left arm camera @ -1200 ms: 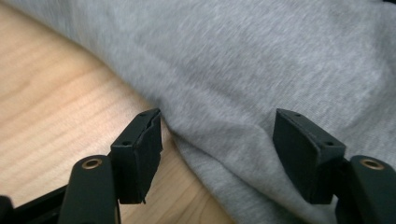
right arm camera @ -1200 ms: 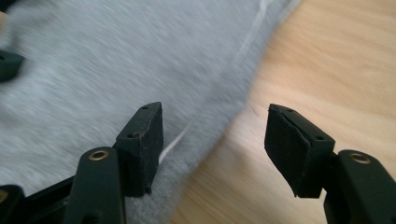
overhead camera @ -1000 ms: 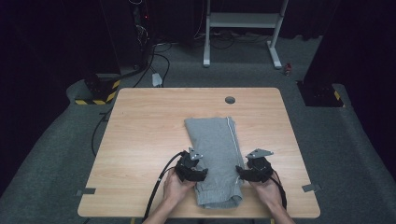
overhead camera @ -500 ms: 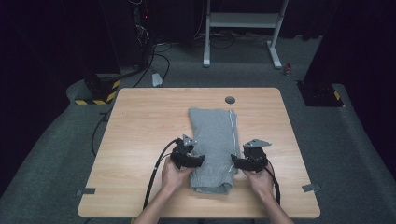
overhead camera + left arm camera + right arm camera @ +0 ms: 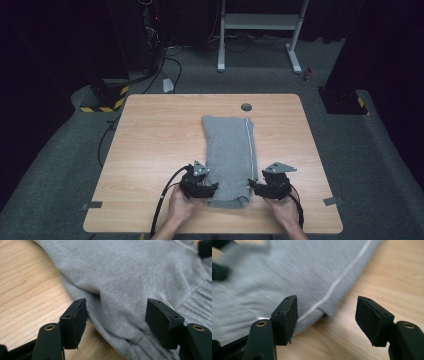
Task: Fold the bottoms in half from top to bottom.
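While the folded grey garment (image 5: 230,160) lies at the centre of the table (image 5: 150,145), both grippers flank its lower end. The left gripper (image 5: 209,188) gapes wide over the left hem, gripping nothing; the right gripper (image 5: 252,186) stands equally wide at the right edge, empty.

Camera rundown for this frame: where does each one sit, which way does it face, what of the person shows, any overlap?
High view: above the person's side, facing forward and down on the table; forearms, both hands, left gripper, right gripper.
Left gripper view: rides that gripper, looks along its open jaws at the grey garment's edge.
Right gripper view: same, over the white-striped edge, jaws open.
Shared: garment and wood tabletop appear in all three.
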